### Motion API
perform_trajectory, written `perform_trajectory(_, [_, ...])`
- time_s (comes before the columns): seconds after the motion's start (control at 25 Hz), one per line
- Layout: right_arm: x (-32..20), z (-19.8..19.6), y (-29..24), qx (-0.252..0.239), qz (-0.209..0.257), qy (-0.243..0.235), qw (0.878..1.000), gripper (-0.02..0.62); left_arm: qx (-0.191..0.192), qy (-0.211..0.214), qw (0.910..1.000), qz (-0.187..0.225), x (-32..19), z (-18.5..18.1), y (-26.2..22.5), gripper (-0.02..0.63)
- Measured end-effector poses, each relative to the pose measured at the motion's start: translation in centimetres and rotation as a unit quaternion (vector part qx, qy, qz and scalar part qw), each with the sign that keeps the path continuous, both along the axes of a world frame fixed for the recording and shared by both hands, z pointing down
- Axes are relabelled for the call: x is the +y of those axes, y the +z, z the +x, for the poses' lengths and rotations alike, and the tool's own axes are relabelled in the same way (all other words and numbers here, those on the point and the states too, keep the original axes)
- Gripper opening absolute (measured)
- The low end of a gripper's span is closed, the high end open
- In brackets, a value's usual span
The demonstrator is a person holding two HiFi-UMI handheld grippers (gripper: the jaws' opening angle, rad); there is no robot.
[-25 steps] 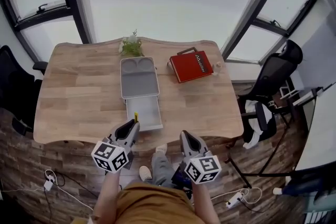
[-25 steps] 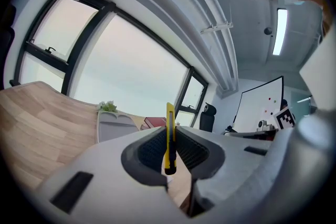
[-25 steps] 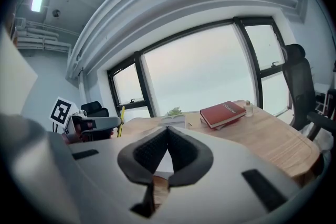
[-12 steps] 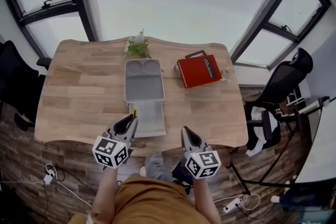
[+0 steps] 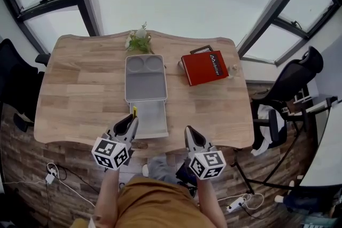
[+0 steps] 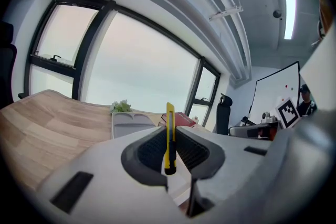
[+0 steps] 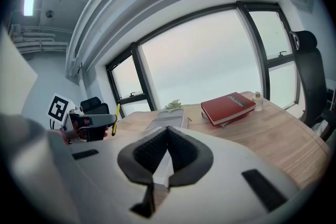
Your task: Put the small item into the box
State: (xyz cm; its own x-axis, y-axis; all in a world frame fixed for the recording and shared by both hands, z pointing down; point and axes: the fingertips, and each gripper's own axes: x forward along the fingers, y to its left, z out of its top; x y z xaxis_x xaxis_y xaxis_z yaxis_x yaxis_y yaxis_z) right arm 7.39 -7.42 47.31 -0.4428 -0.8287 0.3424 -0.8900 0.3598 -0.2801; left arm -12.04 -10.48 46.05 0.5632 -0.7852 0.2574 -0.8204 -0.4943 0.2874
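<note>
Where the small item is: a slim yellow plastic utility knife (image 6: 169, 136) stands upright between the pads of the left gripper (image 5: 130, 121), its upper end sticking out past the tips. The head view places it at the left edge of the box's near half. It is not yet inside.
Left gripper: clamped on the knife near its lower end, jaws pointing toward the box. Holding it end-up likely leaves most of its length free to go in.
Right gripper (image 5: 190, 134): jaws closed together with nothing between them, held at the surface's near edge to the right of the box, probably just kept out of the way.
Box: light grey rectangular plastic box (image 5: 126, 83), lying open mid-way across the light wooden surface (image 5: 75, 93). Its far half has two round recesses. The paler near half (image 5: 155, 121) looks empty, and its open top can take the knife from above.
Other things: red hardcover book (image 5: 204, 67) to the right of the box and apart from it. A small green potted plant (image 5: 140, 41) stands just beyond the box's far end. Neither blocks the way.
Step in hand: judged to be the carry, with the drop-in yet to do.
Next move calls for: bringing the knife over the near half, laying it flat, then opening the jaws.
</note>
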Motion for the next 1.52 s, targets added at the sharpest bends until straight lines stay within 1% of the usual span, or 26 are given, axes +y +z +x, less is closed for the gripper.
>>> perform_trajectory(0.12, [0.0, 0.1, 0.4, -0.001, -0.007, 0.001, 1.000, 0.005, -0.009, 0.000, 0.9999, -0.009, -0.1, 0.0, 0.9, 0.054])
perform_trajectory(0.32, [-0.3, 0.1, 1.3, 0.000, -0.018, 0.003, 1.000, 0.005, -0.032, 0.015, 0.9991, -0.023, -0.5, 0.5, 2.6, 0.054])
perform_trajectory(0.56, [-1.1, 0.1, 2.9, 0.002, -0.036, 0.003, 0.999, 0.005, -0.035, 0.025, 0.9975, -0.056, -0.9, 0.7, 5.2, 0.054])
perform_trajectory(0.92, [-1.7, -0.4, 5.3, 0.024, -0.061, -0.013, 0.998, 0.005, -0.057, 0.034, 0.9934, -0.093, -1.0, 0.8, 8.7, 0.054])
perform_trajectory(1.16, [-2.2, -0.4, 6.5, 0.025, -0.077, -0.021, 0.996, 0.005, -0.079, 0.057, 0.9880, -0.121, -1.4, 1.2, 10.5, 0.054])
perform_trajectory(1.32, [-2.4, -0.3, 7.1, 0.012, -0.090, -0.016, 0.996, 0.005, -0.085, 0.072, 0.9845, -0.135, -1.8, 1.6, 11.3, 0.054])
perform_trajectory(1.52, [-2.8, -0.6, 8.2, 0.010, -0.103, -0.021, 0.994, 0.005, -0.106, 0.098, 0.9775, -0.154, -2.0, 2.3, 12.5, 0.054])
